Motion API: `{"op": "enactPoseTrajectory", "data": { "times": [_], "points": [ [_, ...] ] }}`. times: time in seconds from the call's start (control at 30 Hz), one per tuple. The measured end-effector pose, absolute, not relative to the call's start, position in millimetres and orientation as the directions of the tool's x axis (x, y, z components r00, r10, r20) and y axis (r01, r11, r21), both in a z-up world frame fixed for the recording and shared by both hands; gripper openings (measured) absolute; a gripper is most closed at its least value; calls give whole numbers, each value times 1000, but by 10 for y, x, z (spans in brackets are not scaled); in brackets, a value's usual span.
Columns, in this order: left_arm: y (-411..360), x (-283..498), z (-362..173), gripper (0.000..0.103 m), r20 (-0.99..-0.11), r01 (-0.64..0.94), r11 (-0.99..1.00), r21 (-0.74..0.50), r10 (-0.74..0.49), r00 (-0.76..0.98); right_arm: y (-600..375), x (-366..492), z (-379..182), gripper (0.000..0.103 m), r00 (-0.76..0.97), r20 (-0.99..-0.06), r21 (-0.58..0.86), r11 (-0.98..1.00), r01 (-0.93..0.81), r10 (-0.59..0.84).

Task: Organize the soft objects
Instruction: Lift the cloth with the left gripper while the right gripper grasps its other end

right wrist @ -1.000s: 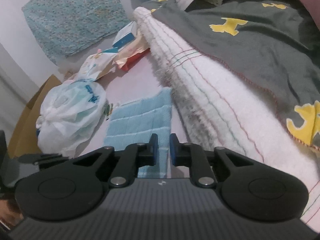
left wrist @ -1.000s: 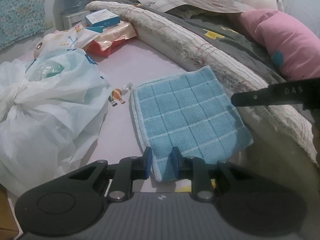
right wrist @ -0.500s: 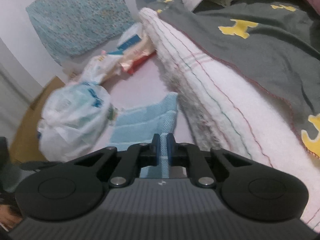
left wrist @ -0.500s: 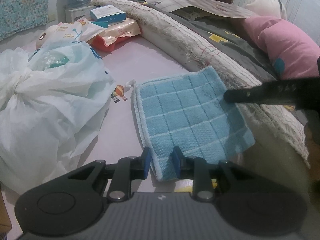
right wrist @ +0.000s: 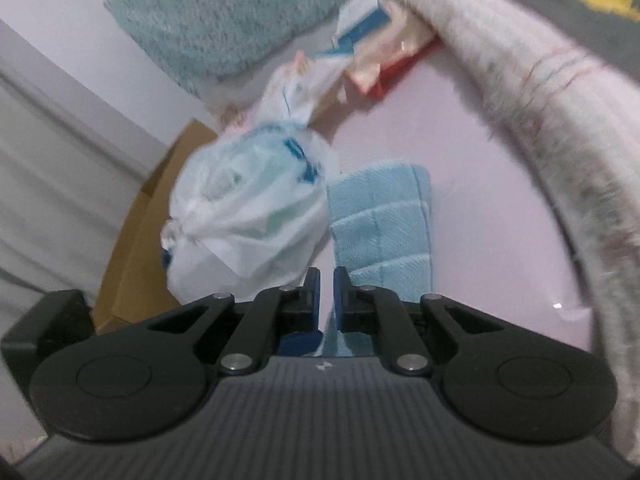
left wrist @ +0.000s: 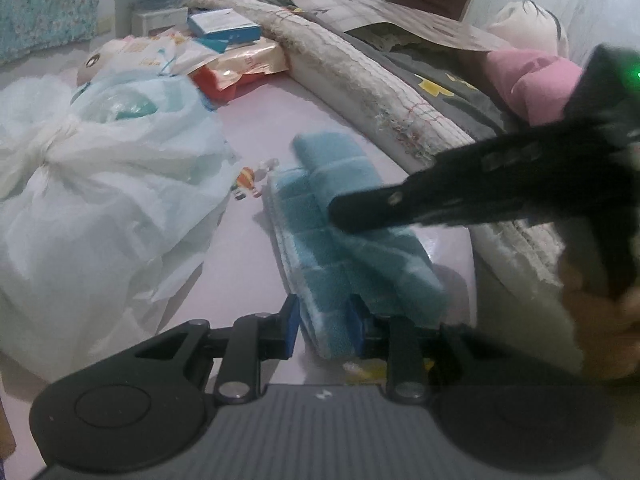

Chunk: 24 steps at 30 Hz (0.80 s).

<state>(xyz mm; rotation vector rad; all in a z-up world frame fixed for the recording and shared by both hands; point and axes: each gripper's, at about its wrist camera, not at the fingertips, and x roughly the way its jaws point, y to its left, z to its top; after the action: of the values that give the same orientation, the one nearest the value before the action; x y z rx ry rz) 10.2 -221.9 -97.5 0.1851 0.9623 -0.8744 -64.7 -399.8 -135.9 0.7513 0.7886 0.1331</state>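
A blue checked cloth (left wrist: 360, 272) lies on the pink sheet, its right side lifted and drawn over to the left, so it is half folded. My left gripper (left wrist: 322, 320) sits at the cloth's near edge. Its jaws are opening slightly, and the bunched cloth fills the gap between the pads. My right gripper (right wrist: 327, 292) is shut on the cloth's (right wrist: 384, 220) lifted edge, a strip of blue running between its pads. In the left wrist view its black fingers (left wrist: 400, 204) reach in from the right, over the middle of the cloth.
A tied white plastic bag (left wrist: 100, 200) lies just left of the cloth. A rolled white blanket (left wrist: 360, 76) and a grey blanket border the right. Packets and a blue box (left wrist: 224, 28) lie at the back. A cardboard box (right wrist: 132, 248) stands beyond the bag.
The right gripper shut on the cloth's right edge and carried it leftward over the cloth, folding it. The left gripper stayed at the near edge, its jaws a little wider.
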Motion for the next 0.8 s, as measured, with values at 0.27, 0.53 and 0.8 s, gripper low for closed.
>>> {"op": "enactPoseTrajectory", "data": {
  "times": [0.27,0.53,0.8],
  "points": [
    [-1928,162,-834,30,-762,681,679,-274,-585,277,-4023,-465,-1713,4,682,-574,757,611,232,452],
    [-2003,142,-637,59,-705,712,613,-344,-669,236,-4178,-474,-1837,7,700,-511,836,479,269,499],
    [-2231,226,-812,58,-736,680,601,-421,-664,131,-4260,-455,-1881,14,712,-462,875,405,267,529]
  ]
}}
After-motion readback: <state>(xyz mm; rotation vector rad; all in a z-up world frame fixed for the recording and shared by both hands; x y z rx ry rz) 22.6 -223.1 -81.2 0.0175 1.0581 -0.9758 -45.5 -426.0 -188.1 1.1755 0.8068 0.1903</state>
